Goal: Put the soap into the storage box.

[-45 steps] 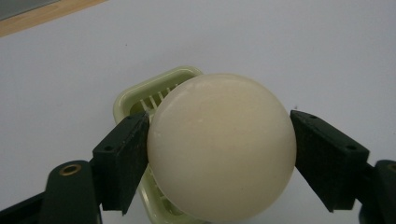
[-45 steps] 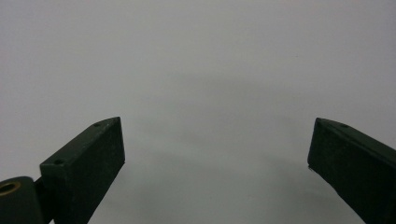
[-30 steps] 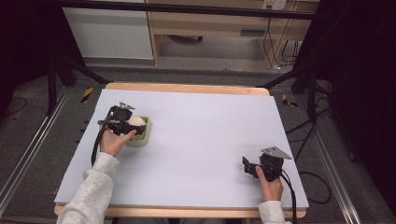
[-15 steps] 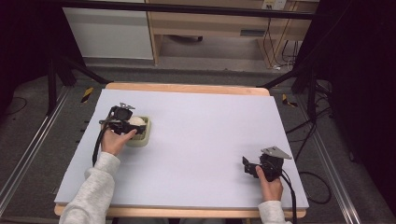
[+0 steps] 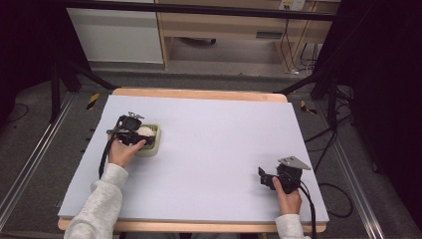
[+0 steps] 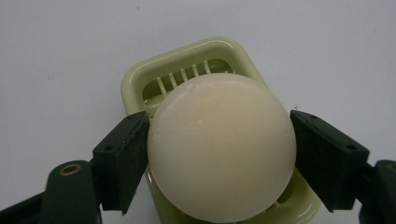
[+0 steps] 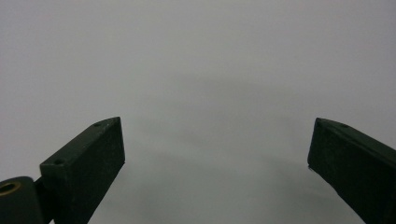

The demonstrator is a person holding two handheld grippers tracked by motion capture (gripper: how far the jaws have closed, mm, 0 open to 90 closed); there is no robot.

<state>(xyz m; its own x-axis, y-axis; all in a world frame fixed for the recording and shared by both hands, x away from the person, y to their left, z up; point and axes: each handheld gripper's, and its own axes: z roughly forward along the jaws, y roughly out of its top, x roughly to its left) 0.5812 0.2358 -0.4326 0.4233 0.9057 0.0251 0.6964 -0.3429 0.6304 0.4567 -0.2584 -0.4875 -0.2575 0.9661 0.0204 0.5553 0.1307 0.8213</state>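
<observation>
- We are clamping the left gripper (image 6: 219,154) jaws on the round cream soap (image 6: 222,147), directly above the green soap dish (image 6: 135,81).
- We are holding the right gripper (image 7: 217,154) jaws wide apart, far from that dish.

One round cream soap (image 6: 222,149) sits over one pale green soap dish (image 6: 140,81); two grippers, left gripper (image 5: 134,133) at the dish, right gripper (image 5: 263,178) well apart from it.
</observation>
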